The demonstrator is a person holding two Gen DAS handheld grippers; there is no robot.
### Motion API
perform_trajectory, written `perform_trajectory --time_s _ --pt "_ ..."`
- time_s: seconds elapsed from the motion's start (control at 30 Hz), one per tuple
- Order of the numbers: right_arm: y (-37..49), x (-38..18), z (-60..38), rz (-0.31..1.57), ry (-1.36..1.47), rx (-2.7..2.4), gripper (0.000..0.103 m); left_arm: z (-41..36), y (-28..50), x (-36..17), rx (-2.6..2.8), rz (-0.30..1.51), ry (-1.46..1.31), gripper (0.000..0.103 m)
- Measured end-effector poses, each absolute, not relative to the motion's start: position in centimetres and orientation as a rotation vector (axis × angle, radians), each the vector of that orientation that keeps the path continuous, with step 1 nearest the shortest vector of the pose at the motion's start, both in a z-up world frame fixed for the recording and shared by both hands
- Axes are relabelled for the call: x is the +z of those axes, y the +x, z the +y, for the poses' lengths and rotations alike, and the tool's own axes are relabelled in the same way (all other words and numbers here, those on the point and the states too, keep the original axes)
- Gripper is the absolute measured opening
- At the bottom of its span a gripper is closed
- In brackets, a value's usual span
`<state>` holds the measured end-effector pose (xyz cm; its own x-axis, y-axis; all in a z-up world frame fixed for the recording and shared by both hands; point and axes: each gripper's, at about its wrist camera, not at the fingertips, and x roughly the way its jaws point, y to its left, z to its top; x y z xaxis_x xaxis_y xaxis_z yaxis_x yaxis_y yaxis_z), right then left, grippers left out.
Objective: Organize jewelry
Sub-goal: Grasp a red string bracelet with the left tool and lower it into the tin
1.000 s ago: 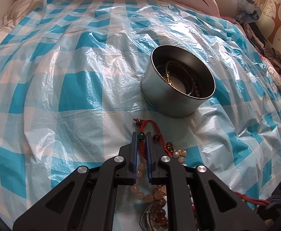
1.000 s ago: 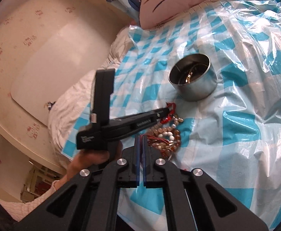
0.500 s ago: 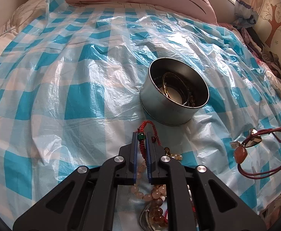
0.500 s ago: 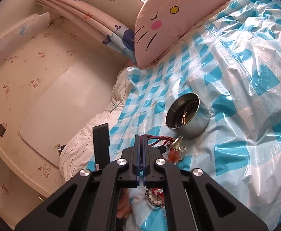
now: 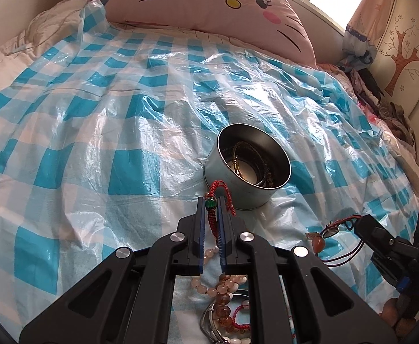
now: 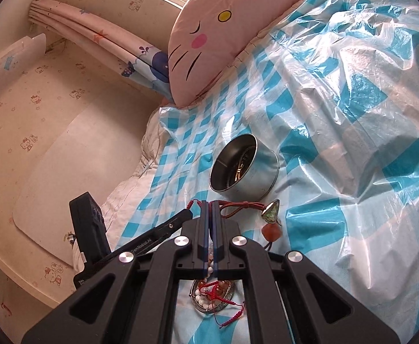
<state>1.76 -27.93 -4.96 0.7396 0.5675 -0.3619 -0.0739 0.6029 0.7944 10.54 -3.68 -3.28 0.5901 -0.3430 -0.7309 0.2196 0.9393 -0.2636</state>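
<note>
Mid-task, I judge. My left tongs [image 5: 210, 205] are clamped on a red braided bracelet [image 5: 213, 220] with a green bead at the tips; it hangs off the bed. My right tongs [image 6: 208, 210] are closed on the cord of a red-cord pendant necklace [image 6: 269, 218], whose stone dangles just right of the tips. The metal tin [image 5: 249, 169] sits just ahead of both tongs on the checked plastic sheet [image 5: 94, 132] and already holds a few dark and gold bangles, so some sorting is done. Left: both held pieces look bound for the tin, not yet over its rim. Beneath the tongs, a pile of bead bracelets [image 5: 223, 292] waits on the bed, untouched, so several more picks remain.
</note>
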Motion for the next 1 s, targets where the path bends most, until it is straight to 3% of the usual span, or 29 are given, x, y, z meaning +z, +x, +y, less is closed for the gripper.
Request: perform_trajectory --time_s 1.0 --pt "2.2 -3.4 -26.7 0.604 0.728 0.407 0.003 -3.9 8.7 -0.2 -0.304 0.698 -0.091 0.007"
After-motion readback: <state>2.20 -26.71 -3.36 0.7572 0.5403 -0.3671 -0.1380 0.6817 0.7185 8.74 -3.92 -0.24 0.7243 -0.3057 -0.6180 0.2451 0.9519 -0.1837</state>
